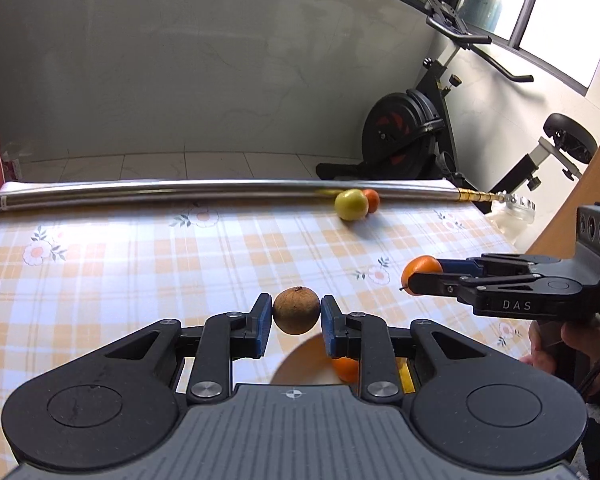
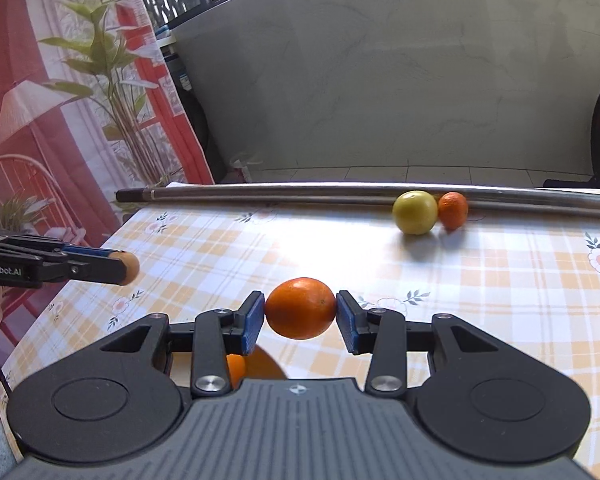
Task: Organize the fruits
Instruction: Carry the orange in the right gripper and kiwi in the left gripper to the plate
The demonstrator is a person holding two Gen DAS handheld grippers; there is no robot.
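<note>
My left hand-held gripper (image 1: 296, 317) clamps a brown fruit (image 1: 296, 310); my right hand-held gripper (image 2: 300, 317) clamps an orange (image 2: 300, 308), green fruit (image 2: 415, 212) at one o'clock.

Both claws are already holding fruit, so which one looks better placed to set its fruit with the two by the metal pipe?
Probably the right. The right gripper holds an orange, and the green fruit and small orange lie ahead on its side. The left gripper, holding a brown fruit, sits further over.

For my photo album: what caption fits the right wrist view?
Right gripper holds an orange above the checked tablecloth, a yellow-green fruit waiting by the metal pole.
</note>
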